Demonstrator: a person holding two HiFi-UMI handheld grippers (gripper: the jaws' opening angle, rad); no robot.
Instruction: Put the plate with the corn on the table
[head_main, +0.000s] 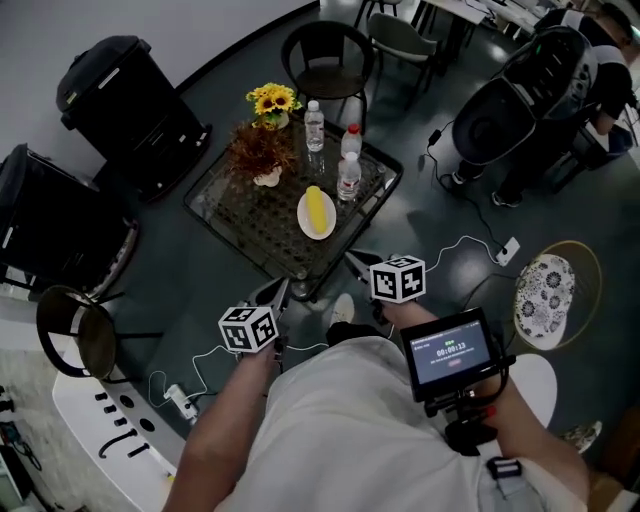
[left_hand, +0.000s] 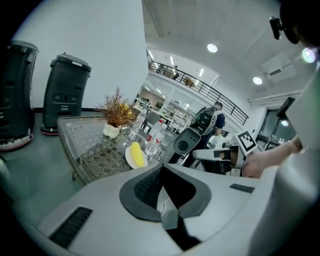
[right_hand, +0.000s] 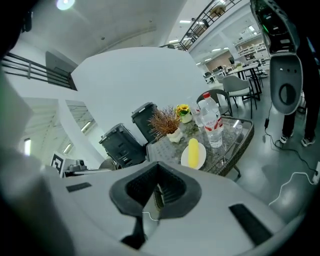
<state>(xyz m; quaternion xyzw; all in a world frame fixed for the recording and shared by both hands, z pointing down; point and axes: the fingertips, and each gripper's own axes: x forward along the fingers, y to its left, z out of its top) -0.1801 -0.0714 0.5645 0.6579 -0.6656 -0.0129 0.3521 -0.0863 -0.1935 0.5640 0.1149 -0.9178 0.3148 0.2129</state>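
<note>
A white plate (head_main: 316, 222) with a yellow corn cob (head_main: 317, 207) on it lies on the glass-topped wicker table (head_main: 250, 215), near the table's front right edge. Both grippers hang close to my body, short of the table and apart from the plate. My left gripper (head_main: 280, 292) is shut with nothing in it. My right gripper (head_main: 353, 263) looks shut and empty too. In the left gripper view the plate (left_hand: 129, 158) and corn (left_hand: 136, 151) lie ahead beyond the closed gripper (left_hand: 162, 165). The right gripper view shows the corn (right_hand: 193, 150) past its gripper (right_hand: 157, 164).
On the table stand three water bottles (head_main: 349, 176), a dried plant (head_main: 260, 150) and sunflowers (head_main: 273, 100). Two black bins (head_main: 130, 100) stand at the left, a chair (head_main: 325, 55) behind the table, a stool (head_main: 80, 330) at the near left. Cables and a power strip (head_main: 180, 403) lie on the floor.
</note>
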